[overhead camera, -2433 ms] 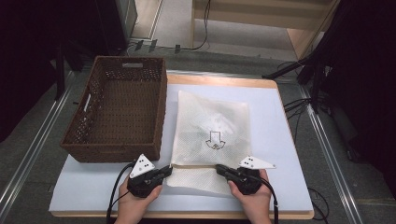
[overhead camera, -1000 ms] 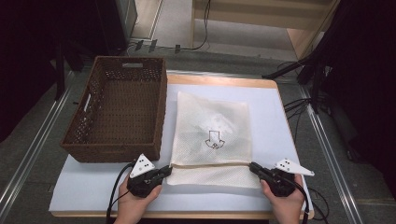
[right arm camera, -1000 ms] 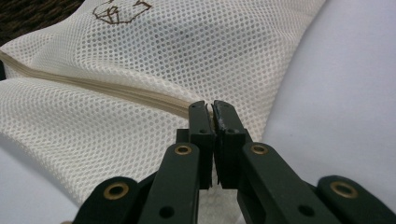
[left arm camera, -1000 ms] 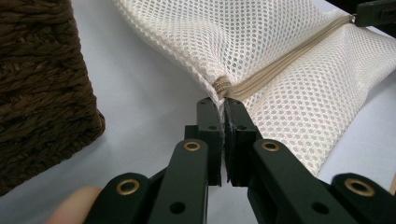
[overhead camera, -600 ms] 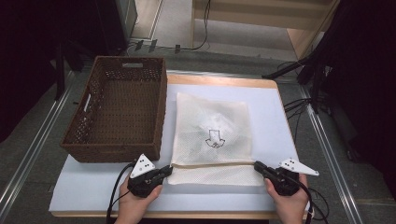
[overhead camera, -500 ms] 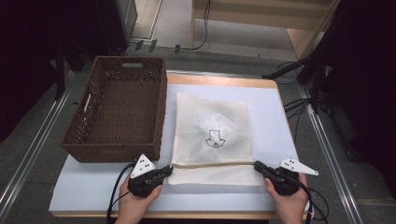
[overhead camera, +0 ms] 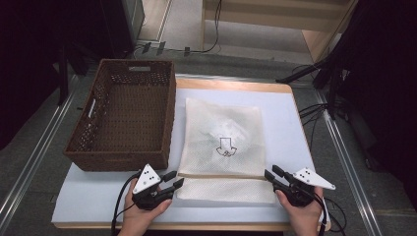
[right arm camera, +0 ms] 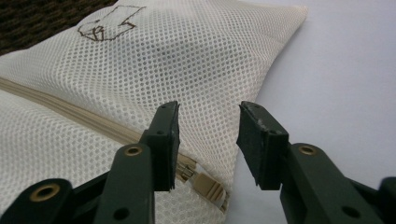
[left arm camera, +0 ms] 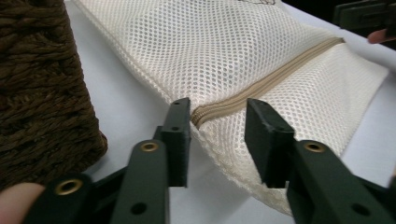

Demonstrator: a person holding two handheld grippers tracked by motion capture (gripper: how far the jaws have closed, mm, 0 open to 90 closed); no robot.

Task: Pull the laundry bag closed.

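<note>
A cream mesh bag (overhead camera: 223, 132) with a dark arrow print lies flat on the white table top (overhead camera: 290, 128). A tan zipper (overhead camera: 221, 176) crosses its near end. My left gripper (overhead camera: 175, 178) sits at the zipper's left end. Its jaws have just been opening and are now open, with the zipper end (left arm camera: 205, 114) between them untouched. My right gripper (overhead camera: 271, 171) is at the bag's right edge. Its jaws have also just been opening and are now open above the mesh, beside the zipper pull (right arm camera: 208, 189). A hand holds each gripper.
A dark brown wicker basket (overhead camera: 81, 132) stands empty left of the bag, close beside my left gripper (left arm camera: 218, 116). The table's front edge runs just below both hands. Bare white surface lies to the right of my right gripper (right arm camera: 208, 116). Cables lie on the floor beyond the table.
My right gripper slid from the middle of the zipper to the bag's right edge. Both grippers, shut on the zipper line before, have since opened and let go.
</note>
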